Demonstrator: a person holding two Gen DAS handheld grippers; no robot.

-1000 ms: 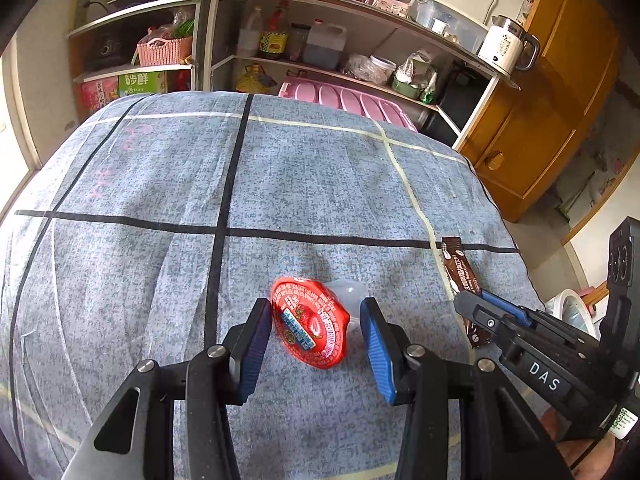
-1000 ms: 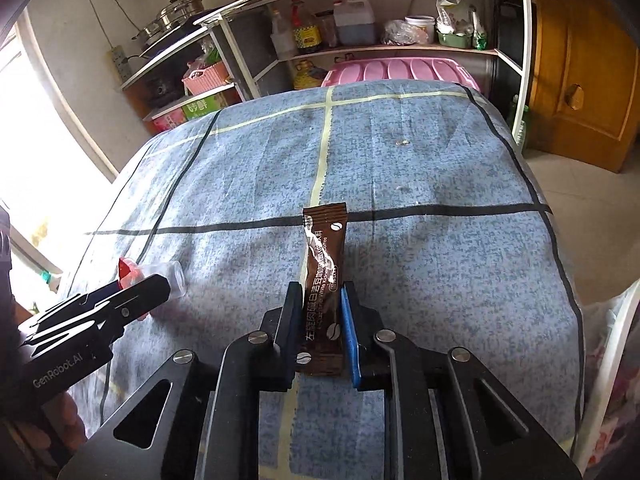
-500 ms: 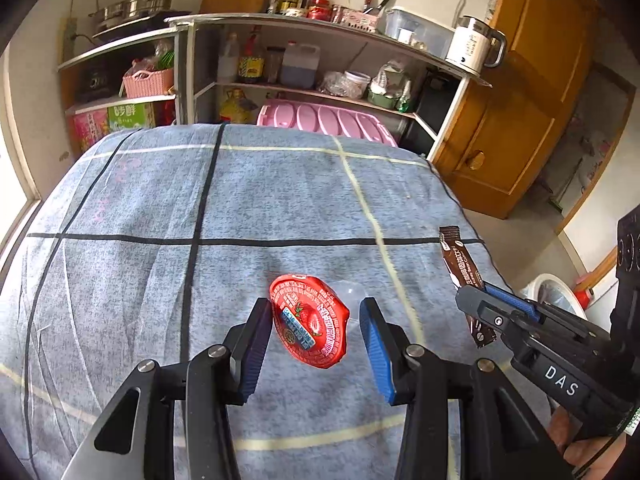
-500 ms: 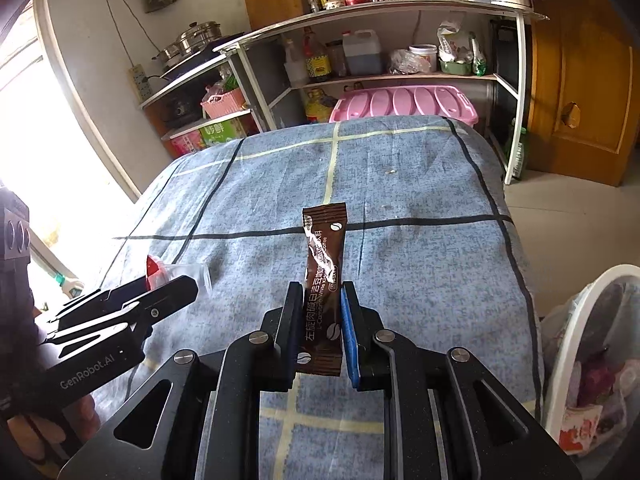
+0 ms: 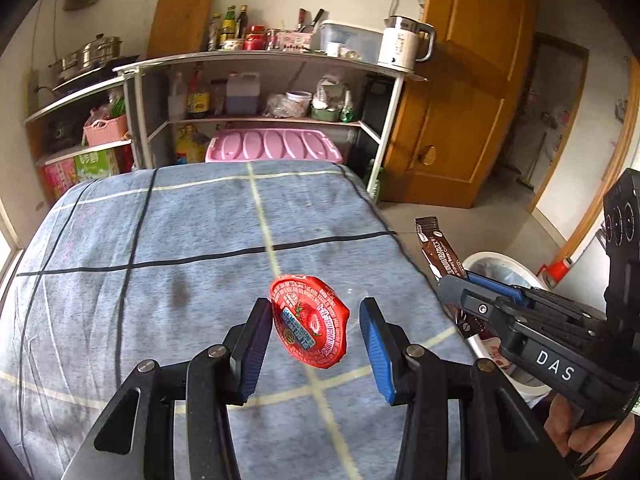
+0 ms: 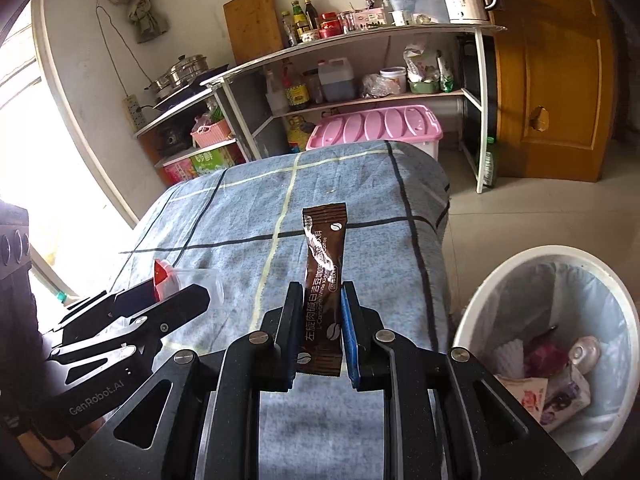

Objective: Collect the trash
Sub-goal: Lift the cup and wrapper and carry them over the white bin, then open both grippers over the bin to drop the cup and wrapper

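Both grippers loaded, bin just off to the right

Left gripper [image 5: 316, 344] pinches a clear cup [image 5: 310, 322] with a red lid, lifted over the blue cloth [image 5: 160, 260]. Right gripper [image 6: 322, 330] is clamped on a brown sachet [image 6: 322, 276], sticking up, near the white bin [image 6: 476, 312] with trash inside.

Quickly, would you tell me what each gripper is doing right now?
Left gripper: closed on the clear jelly cup with the red foil lid.
Right gripper: shut on the brown coffee sachet.
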